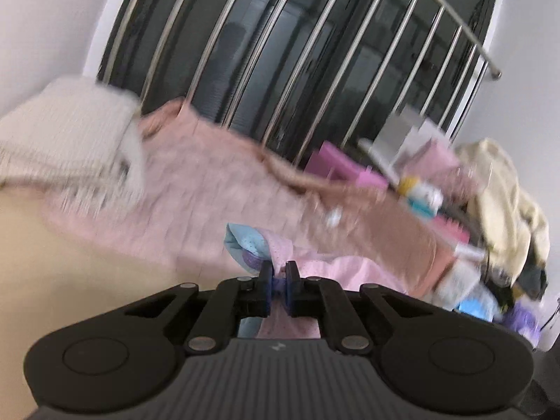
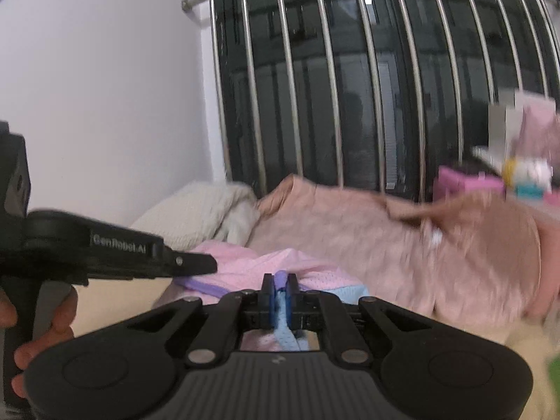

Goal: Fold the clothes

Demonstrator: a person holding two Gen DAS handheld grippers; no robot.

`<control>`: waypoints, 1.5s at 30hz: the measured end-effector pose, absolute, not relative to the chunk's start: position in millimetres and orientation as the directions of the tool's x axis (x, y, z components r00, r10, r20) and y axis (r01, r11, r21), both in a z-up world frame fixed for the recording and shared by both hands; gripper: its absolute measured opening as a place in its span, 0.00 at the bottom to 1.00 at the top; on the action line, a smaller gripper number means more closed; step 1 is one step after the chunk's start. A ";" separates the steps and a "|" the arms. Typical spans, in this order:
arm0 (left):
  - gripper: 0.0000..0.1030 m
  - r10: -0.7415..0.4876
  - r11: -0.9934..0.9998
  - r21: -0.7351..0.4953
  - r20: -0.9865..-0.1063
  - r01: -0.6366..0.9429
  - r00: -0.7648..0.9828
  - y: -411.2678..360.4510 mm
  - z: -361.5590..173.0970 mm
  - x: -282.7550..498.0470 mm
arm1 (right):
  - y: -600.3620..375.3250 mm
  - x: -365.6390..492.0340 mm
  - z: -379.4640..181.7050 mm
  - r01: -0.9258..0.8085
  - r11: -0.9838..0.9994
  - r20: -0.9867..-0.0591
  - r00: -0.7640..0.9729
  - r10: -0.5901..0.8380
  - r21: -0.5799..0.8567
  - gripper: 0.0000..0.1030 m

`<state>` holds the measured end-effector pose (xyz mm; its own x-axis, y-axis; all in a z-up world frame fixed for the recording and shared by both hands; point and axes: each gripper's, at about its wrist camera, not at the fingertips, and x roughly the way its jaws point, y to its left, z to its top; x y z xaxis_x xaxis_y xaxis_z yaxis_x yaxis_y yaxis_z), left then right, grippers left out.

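Pink mesh garment point(image 2: 266, 266) pinched between both grippers, lifted just over the bed point(image 1: 70, 262).
Left gripper point(image 1: 279, 273) clamps pink cloth; right gripper point(image 2: 279, 285) clamps its blue-and-purple edge. Peach blanket point(image 2: 402, 245) behind.

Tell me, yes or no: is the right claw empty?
No. The right claw is shut on the pink garment, pinching its purple and blue trim.
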<state>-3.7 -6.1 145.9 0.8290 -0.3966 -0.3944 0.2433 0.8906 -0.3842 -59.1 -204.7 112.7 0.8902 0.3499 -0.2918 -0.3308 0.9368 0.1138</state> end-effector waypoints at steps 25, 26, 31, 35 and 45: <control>0.18 -0.445 0.892 -0.352 -0.582 0.283 0.680 -49.5 57.6 294.0 | -242.6 270.7 47.2 -0.026 0.993 -0.556 0.827 0.086 0.116 0.05; 0.23 -0.448 0.891 -0.357 -0.596 0.280 0.666 -51.5 45.0 294.8 | -246.5 274.4 34.2 0.009 0.996 -0.578 0.815 0.044 0.090 0.06; 0.46 -0.466 0.885 -0.318 -0.613 0.340 0.638 -55.2 40.7 266.1 | -262.0 267.6 22.5 0.094 0.994 -0.595 0.803 -0.045 0.052 0.29; 0.52 -0.401 0.914 -0.220 -0.619 0.341 0.675 -70.3 43.9 245.3 | -268.2 260.9 29.0 0.084 0.990 -0.579 0.815 -0.001 0.116 0.29; 0.00 -0.169 0.985 -0.098 -0.675 0.140 0.718 -53.2 26.8 265.9 | -280.9 260.5 6.8 0.077 0.965 -0.621 0.778 0.098 0.249 0.22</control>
